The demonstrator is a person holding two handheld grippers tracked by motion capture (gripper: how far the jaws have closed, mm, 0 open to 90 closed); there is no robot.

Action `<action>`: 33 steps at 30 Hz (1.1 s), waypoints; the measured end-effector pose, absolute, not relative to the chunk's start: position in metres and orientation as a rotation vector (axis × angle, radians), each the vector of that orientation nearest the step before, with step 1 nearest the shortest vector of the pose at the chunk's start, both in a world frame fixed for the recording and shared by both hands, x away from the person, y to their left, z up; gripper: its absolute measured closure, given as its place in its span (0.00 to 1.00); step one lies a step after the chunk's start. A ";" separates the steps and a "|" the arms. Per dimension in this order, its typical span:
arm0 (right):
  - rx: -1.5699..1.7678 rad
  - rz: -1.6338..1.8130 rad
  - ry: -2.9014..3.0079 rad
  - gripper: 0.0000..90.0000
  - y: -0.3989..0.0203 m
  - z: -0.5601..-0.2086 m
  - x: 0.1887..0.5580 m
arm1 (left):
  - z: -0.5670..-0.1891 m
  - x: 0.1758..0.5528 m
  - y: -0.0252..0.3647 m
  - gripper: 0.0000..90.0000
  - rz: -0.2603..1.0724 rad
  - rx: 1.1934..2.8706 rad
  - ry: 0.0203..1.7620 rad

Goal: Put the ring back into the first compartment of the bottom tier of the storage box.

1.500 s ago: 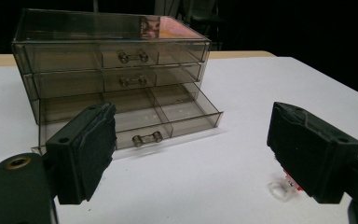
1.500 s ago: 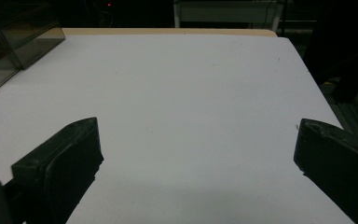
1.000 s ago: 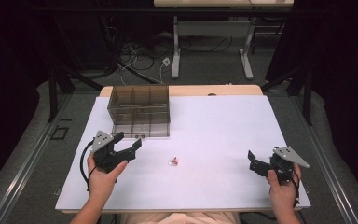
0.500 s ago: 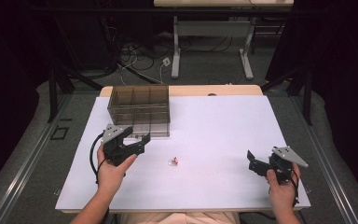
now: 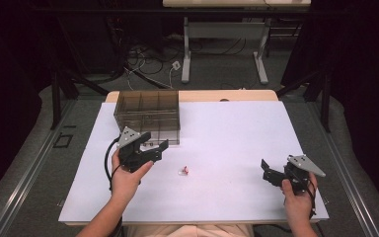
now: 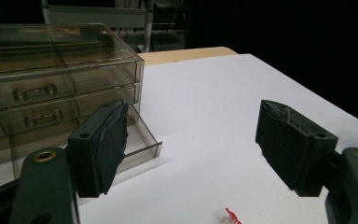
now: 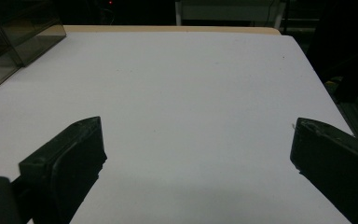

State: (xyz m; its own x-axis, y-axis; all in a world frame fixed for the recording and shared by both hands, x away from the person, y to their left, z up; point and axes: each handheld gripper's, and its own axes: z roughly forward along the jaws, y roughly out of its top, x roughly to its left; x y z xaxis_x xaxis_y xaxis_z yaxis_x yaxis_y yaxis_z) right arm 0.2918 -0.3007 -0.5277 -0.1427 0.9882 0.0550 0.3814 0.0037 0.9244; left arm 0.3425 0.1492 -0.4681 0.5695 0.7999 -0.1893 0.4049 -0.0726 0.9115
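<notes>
My left tool [image 5: 154, 143], jaws apart, hovers left of centre before the smoky transparent plastic drawer box [image 5: 148, 111], while my right tool [image 5: 271, 174] gapes empty at lower right over the white tabletop [image 5: 227, 133].

Bright table, dark room around me.
My white table [image 5: 227, 143] is evenly lit; my near claws look soft-edged, shadows faint.
</notes>
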 end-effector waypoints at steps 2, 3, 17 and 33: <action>1.438 1.127 1.606 0.03 -0.301 -0.528 0.292 | -0.467 0.343 0.146 0.28 0.435 1.698 1.011; 1.438 1.127 1.606 0.03 -0.301 -0.528 0.292 | -0.467 0.343 0.146 0.28 0.435 1.698 1.011; 1.443 1.131 1.612 0.03 -0.300 -0.529 0.292 | -0.467 0.349 0.127 0.32 0.337 1.718 1.068; 1.454 1.094 1.662 0.05 -0.301 -0.528 0.291 | -0.471 0.353 0.111 0.38 0.204 1.734 1.152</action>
State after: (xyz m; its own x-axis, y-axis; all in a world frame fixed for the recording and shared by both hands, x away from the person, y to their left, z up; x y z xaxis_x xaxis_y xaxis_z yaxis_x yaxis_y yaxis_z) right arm 0.2910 -0.3011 -0.5276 -0.1601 0.9861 0.0439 0.4299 0.0297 0.9024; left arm 0.3530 0.1106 -0.4712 0.5317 0.7683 -0.3564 0.5992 -0.0438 0.7994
